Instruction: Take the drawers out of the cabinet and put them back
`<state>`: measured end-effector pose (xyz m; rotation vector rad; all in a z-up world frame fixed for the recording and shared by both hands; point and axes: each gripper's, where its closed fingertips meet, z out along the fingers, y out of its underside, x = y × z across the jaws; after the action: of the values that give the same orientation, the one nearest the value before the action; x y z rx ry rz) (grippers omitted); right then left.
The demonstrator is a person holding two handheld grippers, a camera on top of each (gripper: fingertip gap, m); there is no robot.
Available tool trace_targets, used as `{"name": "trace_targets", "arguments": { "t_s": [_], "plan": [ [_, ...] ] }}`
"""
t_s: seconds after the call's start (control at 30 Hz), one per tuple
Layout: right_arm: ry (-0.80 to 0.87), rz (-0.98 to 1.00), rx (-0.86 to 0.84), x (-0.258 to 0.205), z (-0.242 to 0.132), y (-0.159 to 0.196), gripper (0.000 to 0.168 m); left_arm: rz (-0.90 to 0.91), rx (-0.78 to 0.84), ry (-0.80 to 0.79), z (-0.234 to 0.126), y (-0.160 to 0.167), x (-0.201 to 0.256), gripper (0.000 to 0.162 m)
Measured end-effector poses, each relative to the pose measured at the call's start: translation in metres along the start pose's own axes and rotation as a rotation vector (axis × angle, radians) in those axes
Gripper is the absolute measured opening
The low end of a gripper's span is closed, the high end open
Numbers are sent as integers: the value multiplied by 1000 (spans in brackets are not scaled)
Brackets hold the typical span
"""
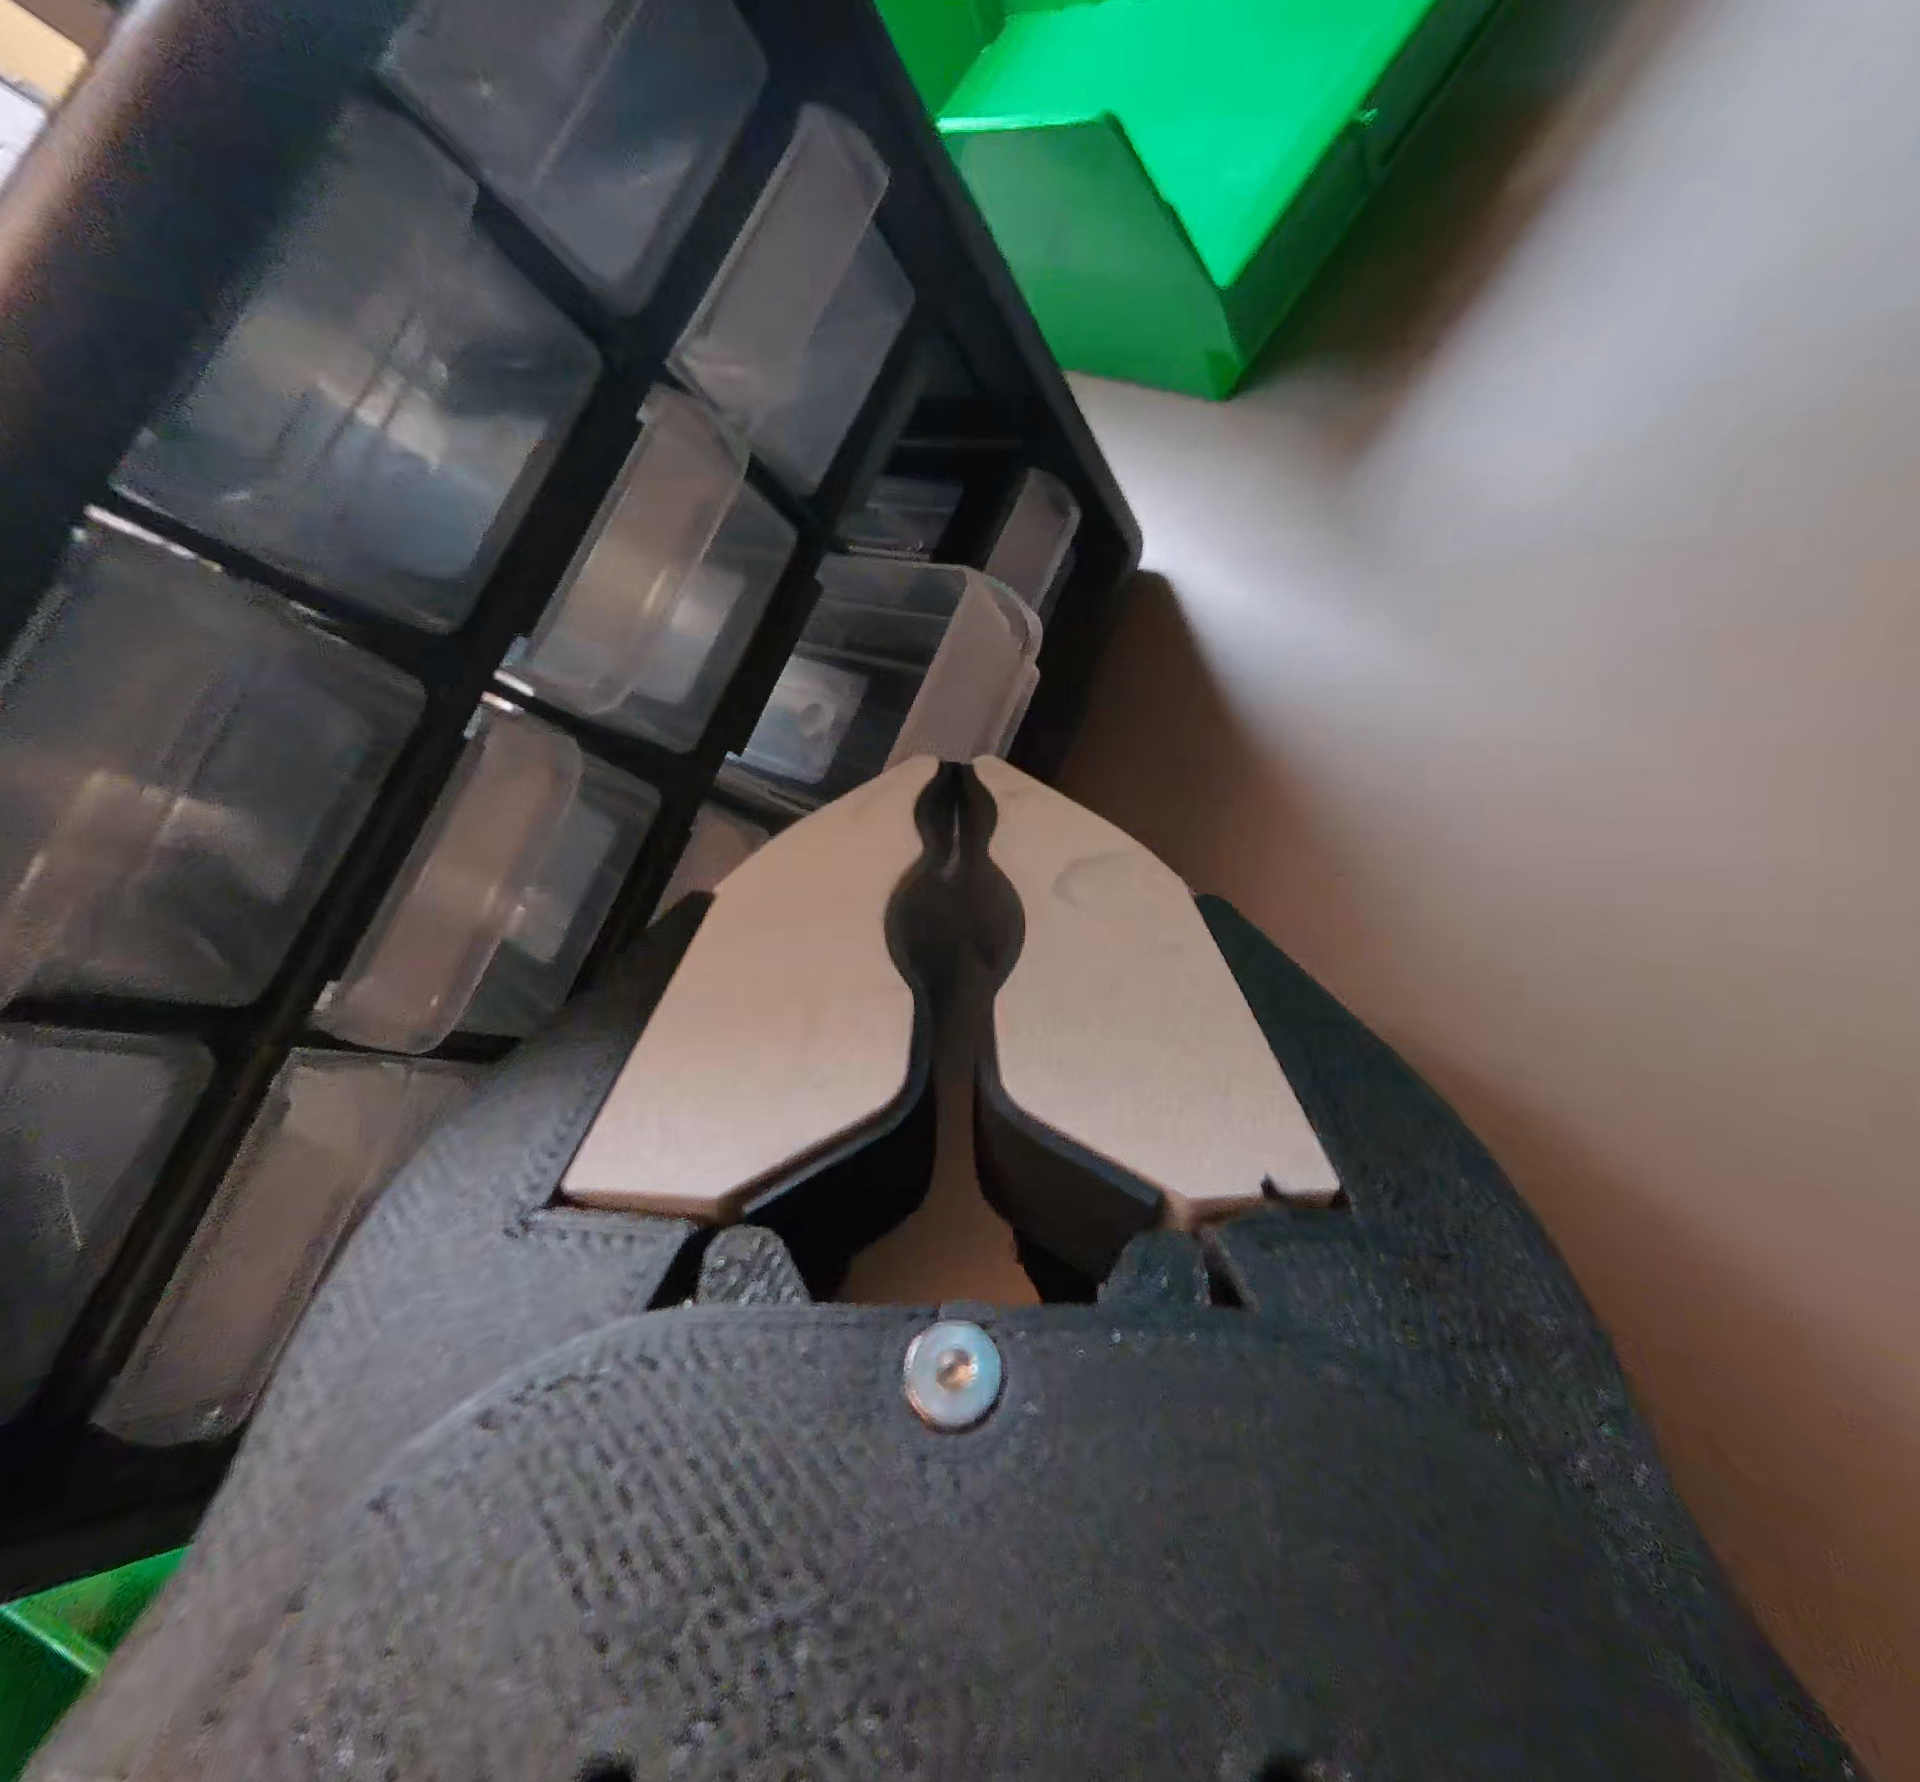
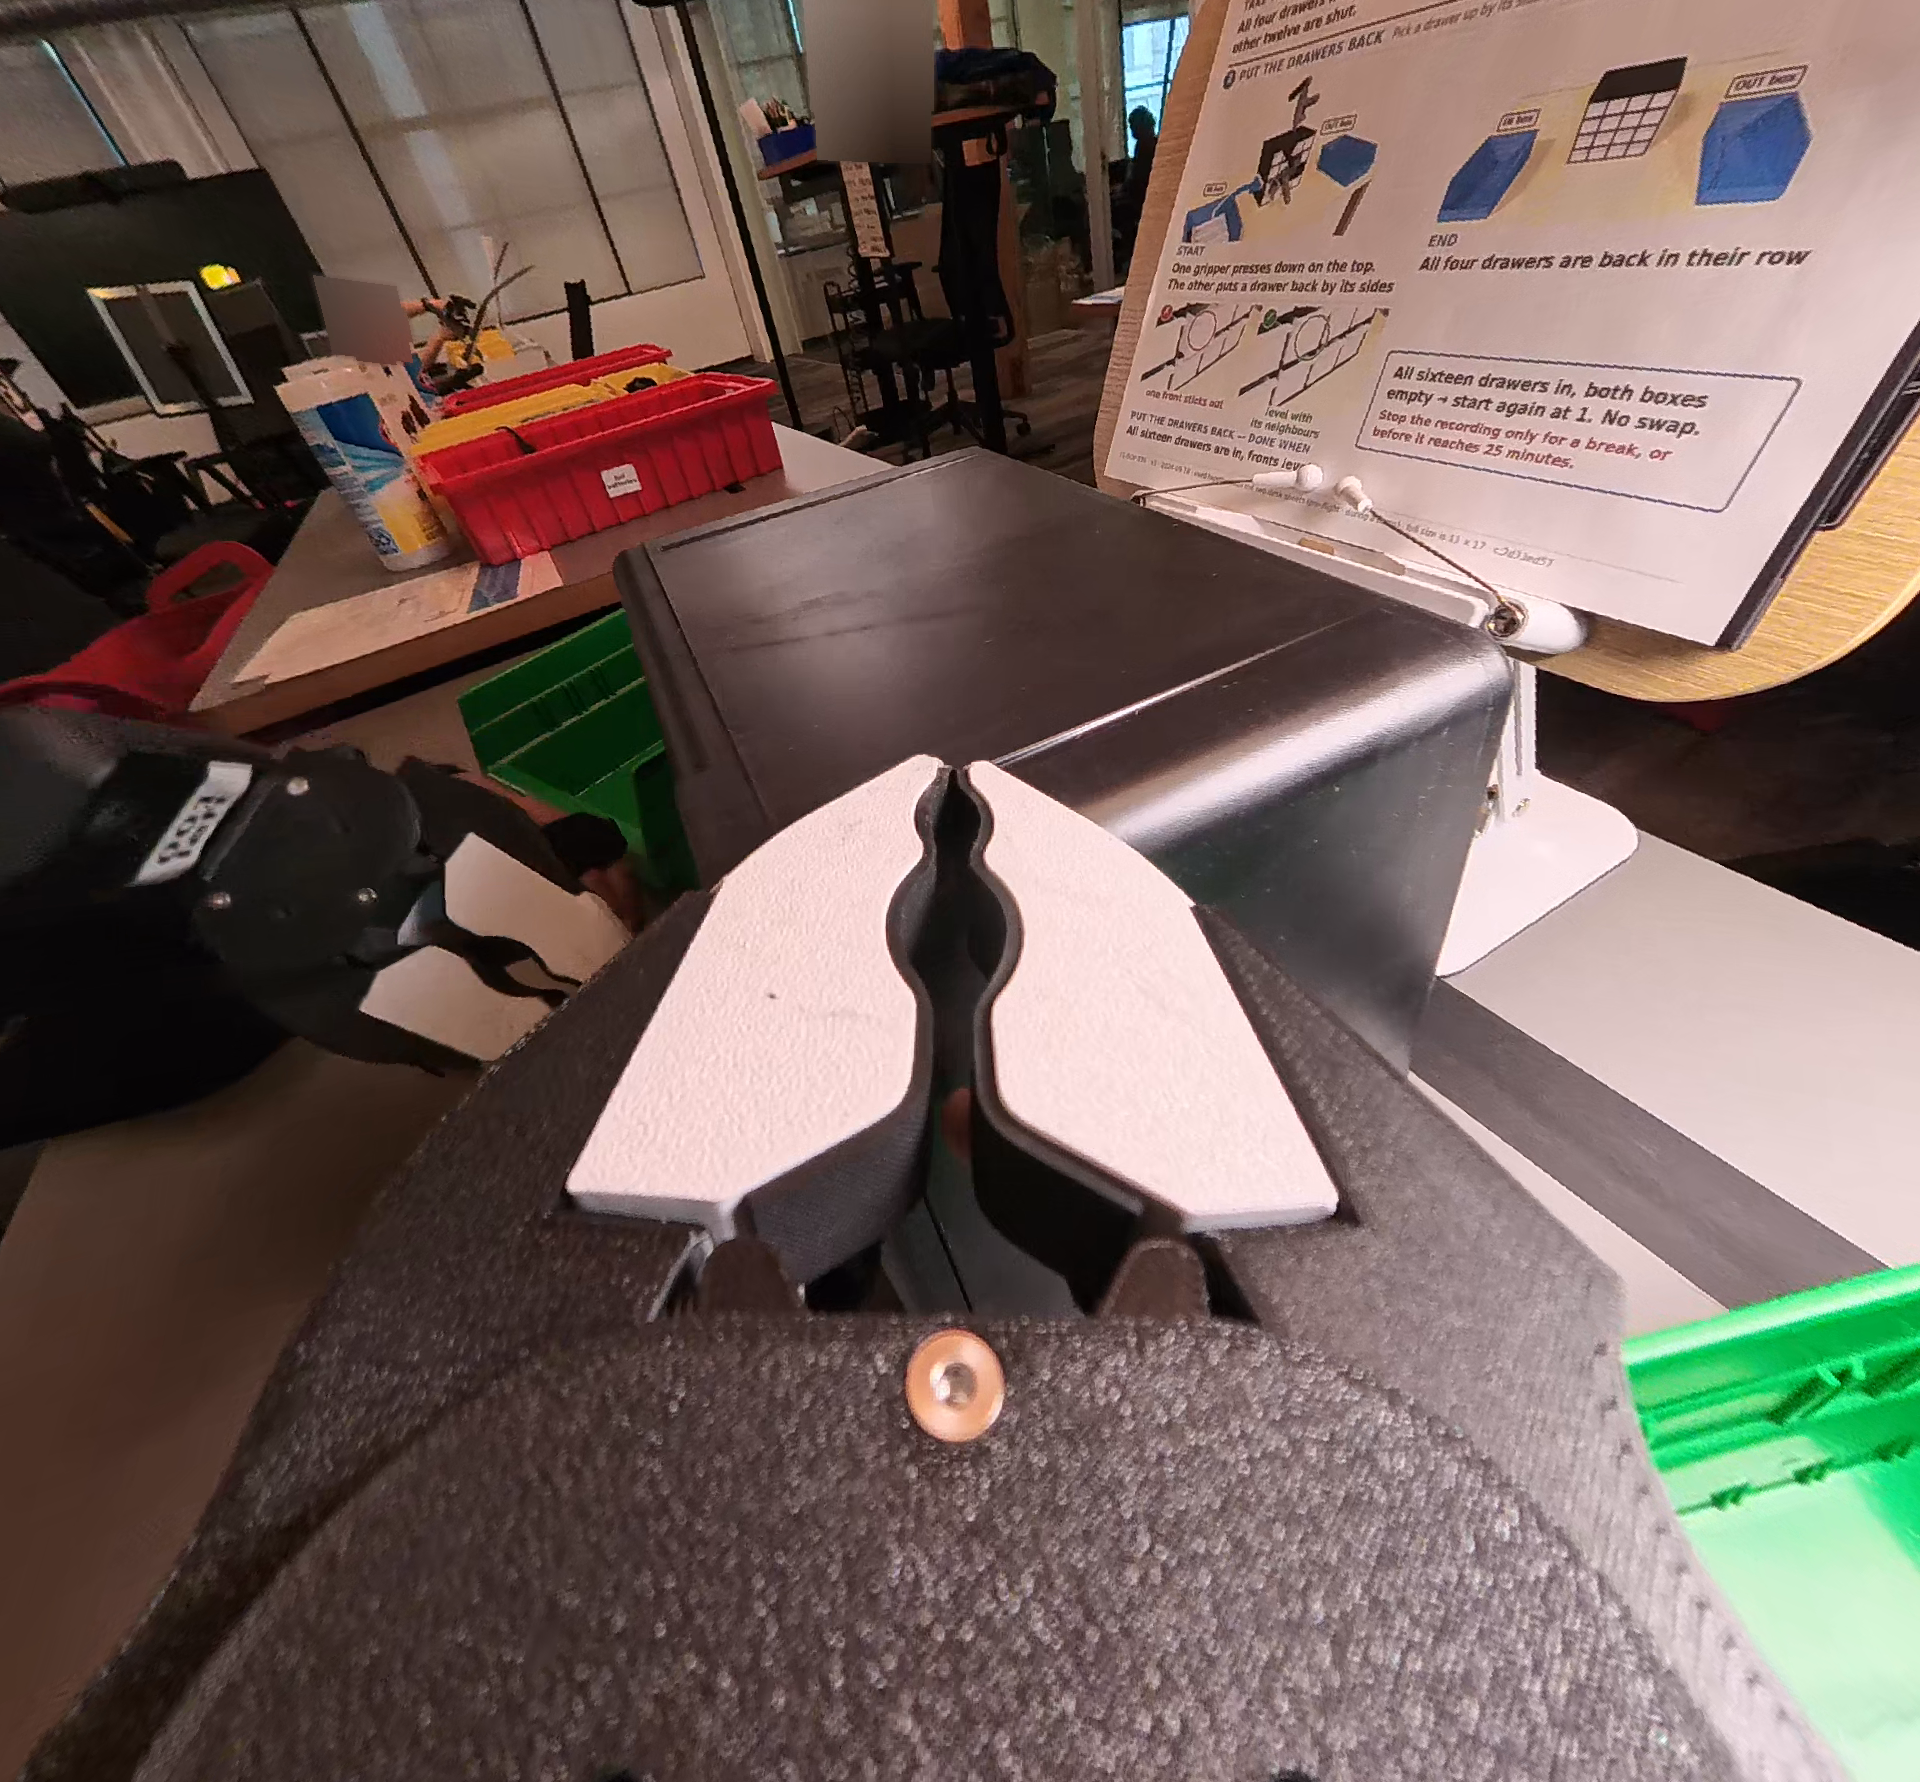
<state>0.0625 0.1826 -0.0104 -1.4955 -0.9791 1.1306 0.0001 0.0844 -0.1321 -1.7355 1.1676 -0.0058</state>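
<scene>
The black cabinet (image 1: 935,205) holds rows of clear drawers and fills the left of the left wrist view. My left gripper (image 1: 961,768) is shut on the front lip of one clear drawer (image 1: 914,631) in the row nearest the table; this drawer sticks out past its neighbours. In the right wrist view my right gripper (image 2: 956,774) is shut and empty, with its tips at the front edge of the cabinet's top (image 2: 987,589). Whether they touch it I cannot tell. The left gripper also shows in the right wrist view (image 2: 270,880), low in front of the cabinet.
A green bin (image 1: 1195,132) stands beside the cabinet on the brown table (image 1: 1558,693). Green bins also show in the right wrist view, one past the cabinet (image 2: 571,724) and one at the lower right (image 2: 1787,1483). An instruction sheet on a stand (image 2: 1507,226) rises behind the cabinet.
</scene>
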Motion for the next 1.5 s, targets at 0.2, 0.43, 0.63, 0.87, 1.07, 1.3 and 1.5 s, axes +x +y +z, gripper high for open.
{"name": "trace_targets", "arguments": {
  "t_s": [0.2, 0.43, 0.63, 0.87, 1.07, 1.3, 1.5],
  "plan": [
    [14, -14, -9, 0, 0, 0, 0, -37, -39, -137, 17, 6, -20, 1],
    [9, -12, -9, 0, 0, 0, 0, -123, -55, -174, 30, 11, -23, 1],
    [9, -15, -11, 0, 0, 0, 0, -135, 12, -117, 15, 1, -17, 2],
    [9, -10, -8, 0, 0, 0, 0, -213, 148, -290, -110, 11, -121, 10],
    [21, -18, -15, 0, 0, 0, 0, -314, -334, -418, -147, 160, -231, 33],
    [9, -11, -8, 1, 0, 0, 0, -268, -965, -213, -145, 323, -237, 39],
    [-8, 5, -1, 2, -2, 0, 0, -131, -1243, -135, -153, 370, -231, 13]
  ]
}}
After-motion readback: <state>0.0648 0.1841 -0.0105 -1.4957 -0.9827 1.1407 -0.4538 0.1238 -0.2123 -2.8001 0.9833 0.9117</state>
